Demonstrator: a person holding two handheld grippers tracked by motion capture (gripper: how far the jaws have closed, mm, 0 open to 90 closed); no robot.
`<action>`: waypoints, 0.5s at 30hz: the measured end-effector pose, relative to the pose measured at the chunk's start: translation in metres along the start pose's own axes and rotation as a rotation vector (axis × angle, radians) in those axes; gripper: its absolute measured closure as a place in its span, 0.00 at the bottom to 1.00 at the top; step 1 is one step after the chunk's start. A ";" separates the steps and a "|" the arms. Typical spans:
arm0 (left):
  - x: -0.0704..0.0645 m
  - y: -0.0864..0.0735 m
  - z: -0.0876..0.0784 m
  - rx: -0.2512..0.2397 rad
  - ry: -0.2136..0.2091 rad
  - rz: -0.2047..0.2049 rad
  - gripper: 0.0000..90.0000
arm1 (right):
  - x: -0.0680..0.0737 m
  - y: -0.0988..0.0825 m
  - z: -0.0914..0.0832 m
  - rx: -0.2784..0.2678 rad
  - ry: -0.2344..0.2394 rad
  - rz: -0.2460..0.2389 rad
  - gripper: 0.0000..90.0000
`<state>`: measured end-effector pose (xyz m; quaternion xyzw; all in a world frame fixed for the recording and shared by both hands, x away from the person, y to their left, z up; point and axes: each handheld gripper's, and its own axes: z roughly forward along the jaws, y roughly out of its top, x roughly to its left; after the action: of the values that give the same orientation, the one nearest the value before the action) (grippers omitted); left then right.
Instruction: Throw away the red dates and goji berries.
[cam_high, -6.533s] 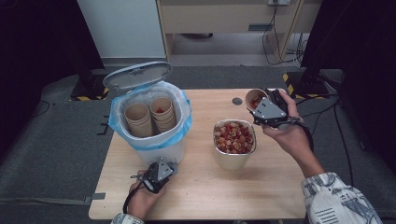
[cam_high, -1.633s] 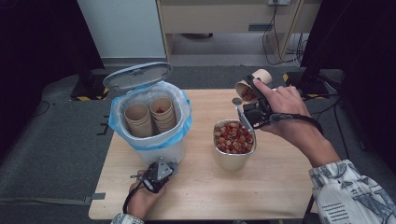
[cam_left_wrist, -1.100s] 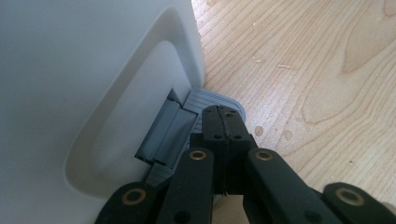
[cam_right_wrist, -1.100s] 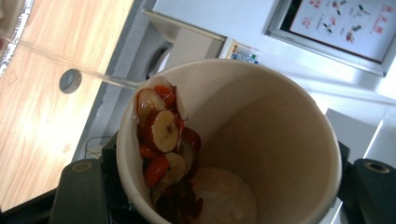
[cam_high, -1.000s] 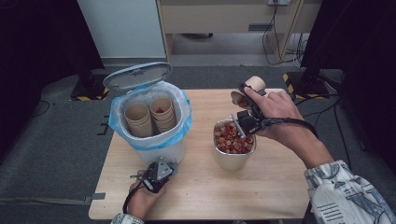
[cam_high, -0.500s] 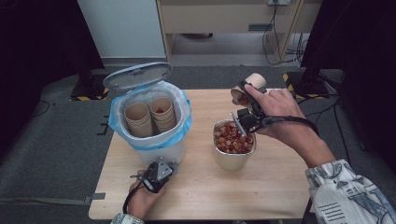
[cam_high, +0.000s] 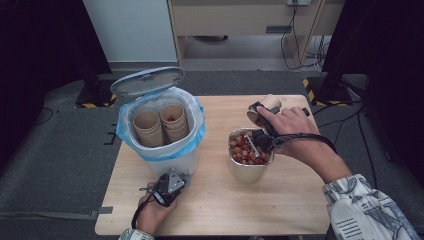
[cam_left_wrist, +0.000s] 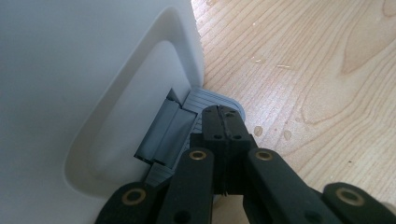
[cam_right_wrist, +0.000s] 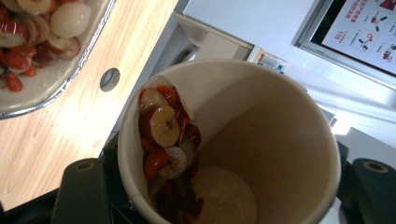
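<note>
At the far left of the table stands the white pedal bin (cam_high: 165, 150), lid up, blue liner showing, with 2 stacks of paper cups (cam_high: 161, 125) inside, as in the earlier frames. Just in front of it the left gripper (cam_high: 186, 176) has not moved; its jaws are pressed fully together on nothing, tips on the bin's grey pedal (cam_left_wrist: 212, 100). Further right sits the metal bowl of fruit pieces (cam_high: 249, 157). Above its far rim the right gripper (cam_high: 258, 111) clamps a paper cup (cam_high: 265, 106), tipped on its side, fruit clinging to the inner wall (cam_right_wrist: 166, 135). Compared with half a second ago, the hand has sunk slightly toward the bowl.
</note>
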<state>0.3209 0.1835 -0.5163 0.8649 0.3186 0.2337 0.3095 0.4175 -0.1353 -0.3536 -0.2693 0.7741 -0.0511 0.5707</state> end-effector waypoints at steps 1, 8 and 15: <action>0.000 0.000 0.000 0.000 0.001 0.001 1.00 | -0.001 0.001 0.000 -0.006 -0.003 -0.001 0.34; 0.000 0.000 0.000 0.000 -0.002 0.000 1.00 | -0.004 0.003 -0.002 -0.005 -0.020 -0.012 0.34; 0.000 0.000 0.000 0.000 -0.002 -0.001 1.00 | -0.007 0.002 -0.004 -0.005 -0.039 -0.009 0.34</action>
<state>0.3210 0.1837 -0.5163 0.8649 0.3187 0.2330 0.3100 0.4143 -0.1312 -0.3464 -0.2752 0.7616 -0.0464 0.5849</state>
